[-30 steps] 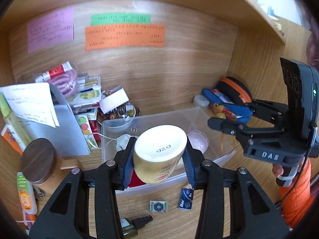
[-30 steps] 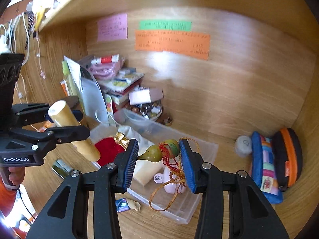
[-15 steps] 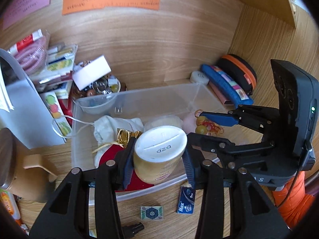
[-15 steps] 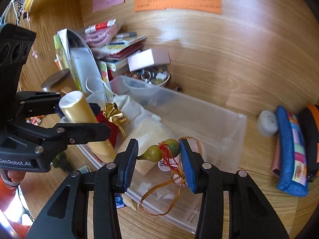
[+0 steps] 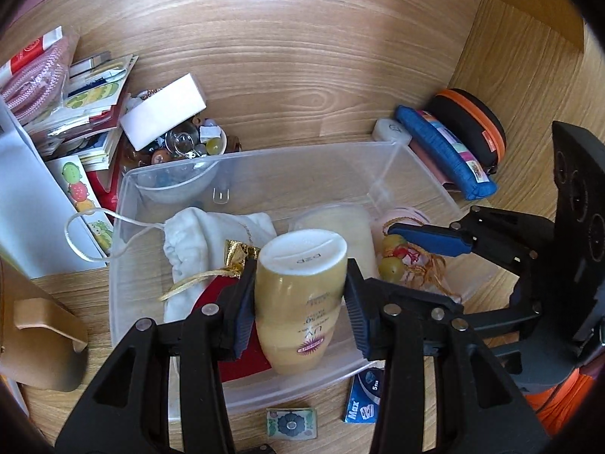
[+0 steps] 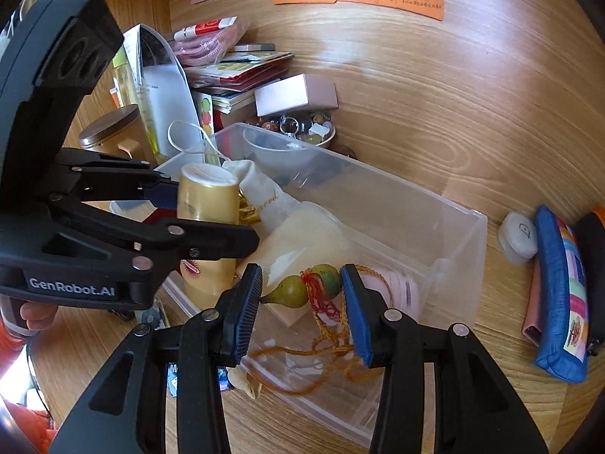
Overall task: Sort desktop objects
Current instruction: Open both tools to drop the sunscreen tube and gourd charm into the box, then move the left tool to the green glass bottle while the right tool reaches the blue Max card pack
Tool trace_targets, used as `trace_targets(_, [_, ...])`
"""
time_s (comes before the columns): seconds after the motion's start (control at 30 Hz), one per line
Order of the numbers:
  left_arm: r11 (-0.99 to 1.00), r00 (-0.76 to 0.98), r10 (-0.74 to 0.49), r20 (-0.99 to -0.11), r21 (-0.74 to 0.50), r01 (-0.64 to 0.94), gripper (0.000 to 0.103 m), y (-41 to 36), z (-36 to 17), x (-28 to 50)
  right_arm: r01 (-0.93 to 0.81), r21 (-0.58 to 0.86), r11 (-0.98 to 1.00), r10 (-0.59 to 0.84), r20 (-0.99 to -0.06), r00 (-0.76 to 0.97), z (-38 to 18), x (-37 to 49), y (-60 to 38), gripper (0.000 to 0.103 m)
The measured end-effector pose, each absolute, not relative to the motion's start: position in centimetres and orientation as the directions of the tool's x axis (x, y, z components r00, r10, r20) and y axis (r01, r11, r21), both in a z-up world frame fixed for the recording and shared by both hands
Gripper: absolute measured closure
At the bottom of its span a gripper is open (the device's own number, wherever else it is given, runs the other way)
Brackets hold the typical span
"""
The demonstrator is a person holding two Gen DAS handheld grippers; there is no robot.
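Over the clear plastic bin (image 5: 412,159) on the wooden desk, both grippers hang with their loads not yet let go: the left gripper (image 5: 300,295) is clamped on a gold sunscreen bottle (image 5: 298,302), cap end forward, above the bin's near left part, and the right gripper (image 6: 300,295) is clamped on a small gourd charm (image 6: 302,287) whose orange cord (image 6: 321,355) trails down into the bin. Already lying inside are a white drawstring pouch (image 5: 200,234), a red pouch (image 5: 211,295), a cream pad and a pink case (image 6: 406,291). Left out, by my reading, are a blue packet (image 5: 365,397) and a small patterned card (image 5: 291,422) in front of the bin, so the sorting looks roughly midway, with two drops pending
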State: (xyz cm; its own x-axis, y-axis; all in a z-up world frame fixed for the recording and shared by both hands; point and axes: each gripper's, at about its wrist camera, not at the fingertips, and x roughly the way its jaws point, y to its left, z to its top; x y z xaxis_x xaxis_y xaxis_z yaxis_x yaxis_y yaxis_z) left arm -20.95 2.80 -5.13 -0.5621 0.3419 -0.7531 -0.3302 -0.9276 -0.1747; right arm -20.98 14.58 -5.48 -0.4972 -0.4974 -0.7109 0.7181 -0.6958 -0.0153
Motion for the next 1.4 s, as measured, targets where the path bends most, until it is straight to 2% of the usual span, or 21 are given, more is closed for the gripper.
trace_targets(0.13, [-0.932, -0.562, 0.323, -0.761, -0.151, -0.331, 0.06, 3.3, -5.2, -21.1, 0.716, -0.021, -0.698, -0.494, -0.709, -0.503, -5.3, -20.9, 14.6, 0.06])
trace_targets(0.2, [-0.932, -0.562, 0.322, -0.761, -0.152, -0.329, 0.06, 3.4, -5.0, -21.1, 0.713, -0.032, -0.701, -0.49, -0.704, -0.514, -5.2, -20.7, 14.7, 0.052])
trace_targets(0.6, [-0.95, -0.625, 0.289, -0.725, -0.136, -0.282, 0.06, 1.2, -1.9, -19.1, 0.707, -0.007, -0.707, -0.524, -0.668, -0.529, -4.1, -20.6, 15.5, 0.048])
trace_targets(0.73, [-0.96, -0.66, 0.258, -0.705, -0.11, -0.258, 0.048, 0.1, -0.7, -17.7, 0.694, 0.009, -0.719, -0.525, -0.662, -0.535, -3.6, -20.8, 15.8, 0.047])
trace_targets(0.87, [-0.965, -0.688, 0.237, -0.686, -0.083, -0.249, 0.047, -0.8, 0.4, -16.2, 0.673, 0.028, -0.739, -0.523, -0.653, -0.547, -2.6, -20.9, 16.3, 0.047])
trace_targets(1.03, [-0.973, -0.734, 0.195, -0.651, -0.035, -0.227, 0.034, -2.0, 1.5, -14.1, 0.652, 0.021, -0.758, -0.522, -0.619, -0.587, -0.4, -19.3, 17.1, 0.045])
trace_targets(1.1, [-0.974, -0.74, 0.191, -0.644, -0.031, -0.224, 0.033, -2.6, 1.6, -13.3, 0.644, 0.01, -0.765, -0.516, -0.608, -0.603, 0.2, -18.4, 17.3, 0.041])
trace_targets(1.4, [-0.98, -0.742, 0.157, -0.651, -0.011, -0.198, 0.03, -5.1, 0.2, -10.3, 0.619, -0.045, -0.784, -0.482, -0.583, -0.653, 1.2, -14.1, 17.0, 0.038])
